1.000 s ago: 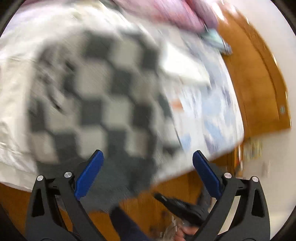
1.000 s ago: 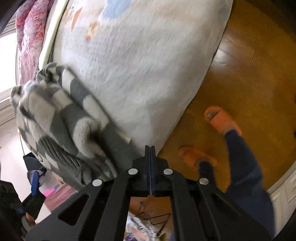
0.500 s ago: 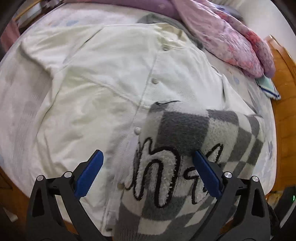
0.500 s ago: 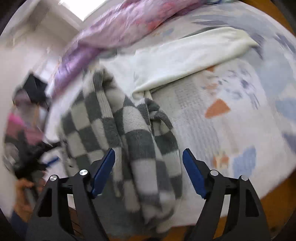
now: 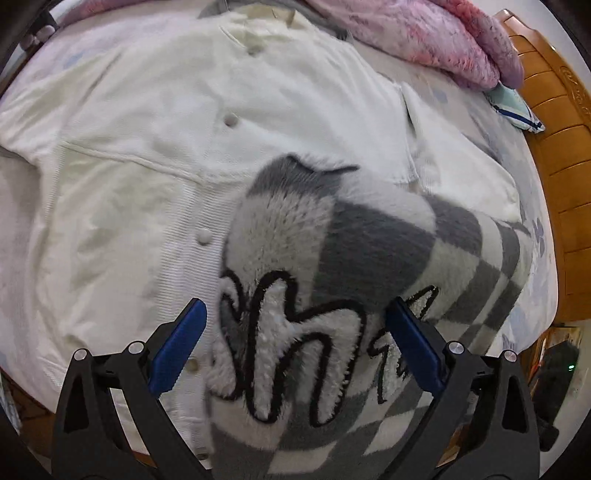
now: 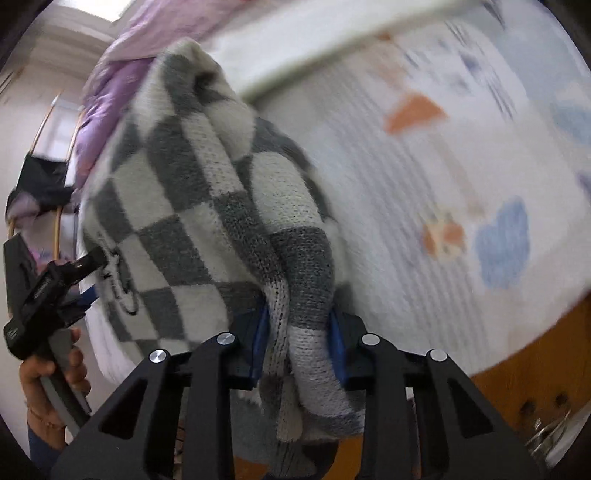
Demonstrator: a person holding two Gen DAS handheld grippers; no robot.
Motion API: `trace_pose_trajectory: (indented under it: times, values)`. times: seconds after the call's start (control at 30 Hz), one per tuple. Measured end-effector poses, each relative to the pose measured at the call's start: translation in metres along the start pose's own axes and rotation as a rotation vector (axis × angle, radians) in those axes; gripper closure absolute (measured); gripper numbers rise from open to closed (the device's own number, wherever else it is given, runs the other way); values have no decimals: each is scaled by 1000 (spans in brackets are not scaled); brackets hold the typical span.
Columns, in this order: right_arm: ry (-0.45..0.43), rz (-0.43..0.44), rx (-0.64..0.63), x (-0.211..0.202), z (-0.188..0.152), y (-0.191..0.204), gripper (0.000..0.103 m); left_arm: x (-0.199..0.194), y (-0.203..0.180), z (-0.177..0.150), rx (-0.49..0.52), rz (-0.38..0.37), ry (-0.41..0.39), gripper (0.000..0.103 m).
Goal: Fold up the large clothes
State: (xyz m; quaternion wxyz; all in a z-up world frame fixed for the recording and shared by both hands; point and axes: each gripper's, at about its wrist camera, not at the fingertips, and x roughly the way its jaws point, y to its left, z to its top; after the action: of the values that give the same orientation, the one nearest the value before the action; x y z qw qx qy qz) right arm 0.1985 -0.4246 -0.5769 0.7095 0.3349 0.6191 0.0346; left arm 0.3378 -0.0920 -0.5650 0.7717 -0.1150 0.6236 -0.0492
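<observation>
Two garments occupy the bed, and the working piece is the checkered sweater (image 5: 369, 280), a thick grey-and-white knit with black-outlined lettering on its face. It lies bunched and partly rolled directly ahead of both tools, draped over the cream button-front jacket (image 5: 155, 155), which is spread flat beneath it. The right gripper (image 6: 297, 339) pinches a gathered fold of the knit between its blue pads, with cloth filling the whole gap between the fingers. The left gripper (image 5: 295, 347) stands spread wide, its fingers straddling the lettered area; whether the pads touch the pile cannot be determined from the left wrist view. Beyond the garments, ahead and to the right of the left tool, a pink floral quilt (image 5: 424, 33) is heaped by the wooden bed frame (image 5: 554, 122). To the right of the right tool lies the printed bedsheet (image 6: 461, 177), blurred in that view. Assessment: folding is at an early stage. No squared edge or flat panel is visible on the sweater, so spreading, sleeve alignment and all folds appear outstanding. The jacket appears laid out but unfolded.
</observation>
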Motion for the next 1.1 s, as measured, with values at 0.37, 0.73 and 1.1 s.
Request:
trace_pose_trajectory:
  times: [0.37, 0.73, 1.1]
  values:
    - [-140, -154, -287, -56, 27, 80, 64, 11, 4, 5, -12, -11, 11, 5]
    - [-34, -200, -279, 52, 100, 86, 103, 23, -10, 9, 21, -23, 16, 4]
    - [-54, -206, -292, 47, 96, 88, 103, -24, 44, -70, -138, -196, 13, 4]
